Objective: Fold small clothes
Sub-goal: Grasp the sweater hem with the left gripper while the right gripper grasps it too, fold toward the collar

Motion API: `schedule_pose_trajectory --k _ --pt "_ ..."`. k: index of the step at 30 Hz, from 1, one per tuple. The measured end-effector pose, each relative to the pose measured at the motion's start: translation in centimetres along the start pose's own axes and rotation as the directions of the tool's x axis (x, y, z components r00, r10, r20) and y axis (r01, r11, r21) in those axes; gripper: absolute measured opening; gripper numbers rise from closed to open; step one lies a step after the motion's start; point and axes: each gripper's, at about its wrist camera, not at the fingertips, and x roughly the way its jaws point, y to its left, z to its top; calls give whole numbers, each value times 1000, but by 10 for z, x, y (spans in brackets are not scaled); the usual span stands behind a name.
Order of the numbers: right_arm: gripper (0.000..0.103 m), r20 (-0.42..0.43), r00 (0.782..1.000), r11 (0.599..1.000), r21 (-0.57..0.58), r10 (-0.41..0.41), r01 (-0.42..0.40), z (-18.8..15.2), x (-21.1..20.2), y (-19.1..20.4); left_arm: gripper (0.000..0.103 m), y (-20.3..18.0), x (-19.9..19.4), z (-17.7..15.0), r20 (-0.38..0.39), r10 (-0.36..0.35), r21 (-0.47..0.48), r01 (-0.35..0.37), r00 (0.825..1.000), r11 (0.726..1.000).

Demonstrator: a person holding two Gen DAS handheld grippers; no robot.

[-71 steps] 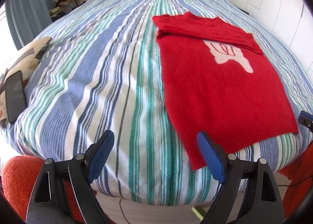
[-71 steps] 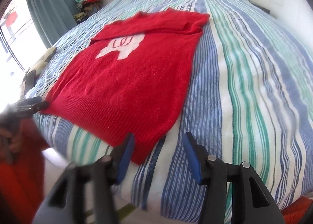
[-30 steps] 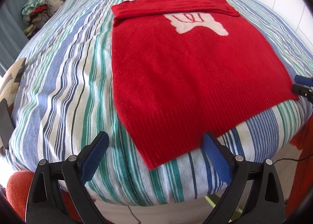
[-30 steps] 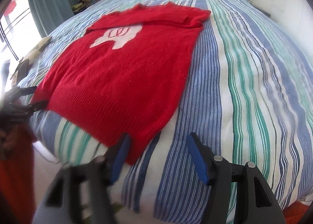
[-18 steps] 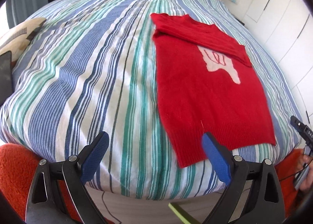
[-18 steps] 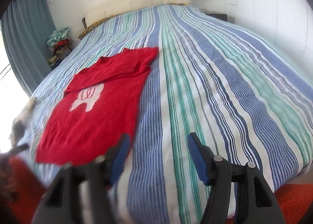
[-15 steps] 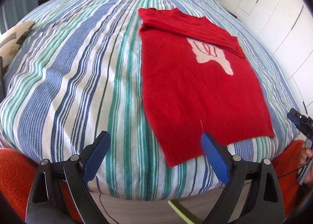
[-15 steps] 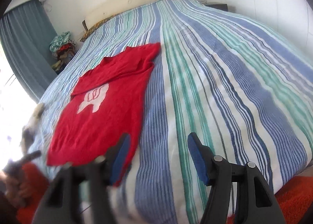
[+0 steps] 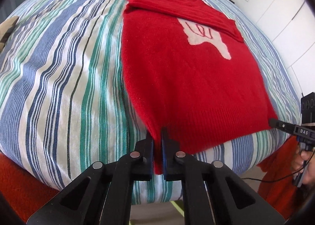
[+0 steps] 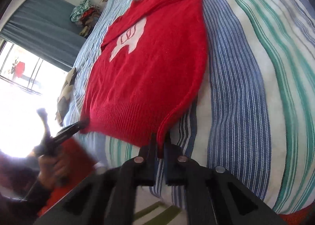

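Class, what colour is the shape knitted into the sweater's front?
White, with thin red line details, on the red sweater; the shape shows best in the left wrist view.

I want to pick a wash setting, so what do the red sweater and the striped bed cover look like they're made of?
The red sweater looks like a soft knit, perhaps wool or acrylic: fuzzy matte surface, ribbed hem, pale knitted-in motif. The striped bed cover looks like a thin woven cloth, likely cotton: flat matte weave, fine printed or woven stripes, slight wrinkles. Fibre content cannot be confirmed by sight.
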Motion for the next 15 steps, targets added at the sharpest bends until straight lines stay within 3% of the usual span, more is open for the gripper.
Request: schedule_pose_trajectory --k 4,7,10,15 --pt "5 103 995 1000 -13 -2 3 5 -23 11 4 13 -23 19 39 -164 -124 168 986 978" --pt "5 198 980 999 -38 18 -10 27 -39 22 4 21 -23 65 84 -253 -194 265 964 945" --pt "5 277 961 998 -54 -1 16 75 -44 23 4 21 -6 132 132 -260 -215 284 956 934" --pt "5 354 934 998 -29 -49 63 187 -20 5 4 19 39 247 164 -188 -229 223 968 947"
